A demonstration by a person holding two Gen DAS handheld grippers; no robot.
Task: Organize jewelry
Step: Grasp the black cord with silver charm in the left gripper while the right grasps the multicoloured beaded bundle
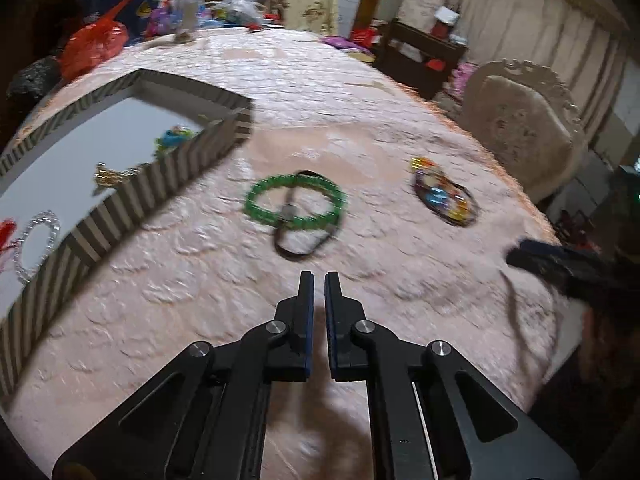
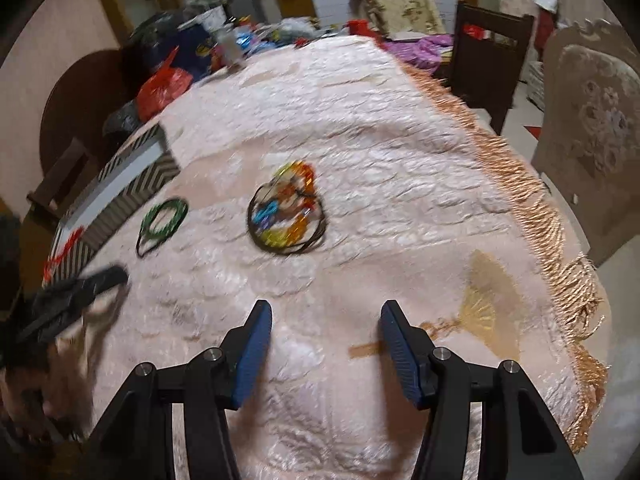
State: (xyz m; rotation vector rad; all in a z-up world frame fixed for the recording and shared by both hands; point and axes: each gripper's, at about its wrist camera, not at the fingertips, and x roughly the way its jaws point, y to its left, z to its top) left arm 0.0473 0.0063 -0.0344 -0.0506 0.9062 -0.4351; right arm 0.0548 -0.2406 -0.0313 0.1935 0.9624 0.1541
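A pale pink embossed cloth with an orange tassel fringe (image 2: 516, 168) covers the whole bench, and everything for the job lies on it. On the left side sits the shallow rectangular tray with black-and-white striped walls and a white floor (image 1: 160, 184); inside it are a clear crystal bead bracelet (image 1: 38, 240), a small gold piece (image 1: 106, 176), a blue-green trinket (image 1: 174, 138) and something red at the very edge, too cropped to name. Just right of the tray, out on the cloth, a green bead bracelet (image 1: 260, 192) lies overlapping a dark thin band (image 1: 300, 252). Further right, well apart from that pair, rests the multicoloured bead bracelet tangled with dark thin hoops (image 2: 286, 216). The left tool (image 1: 319, 280) hovers near the green bracelet with its two black fingers almost together, a narrow slit between them and nothing in it. The right tool (image 2: 326, 312) stands short of the multicoloured bracelet with its blue-padded fingers spread wide, holding nothing. Beside it a gold embroidered fan motif (image 2: 480, 314) shows on the cloth. Both views are motion-blurred.
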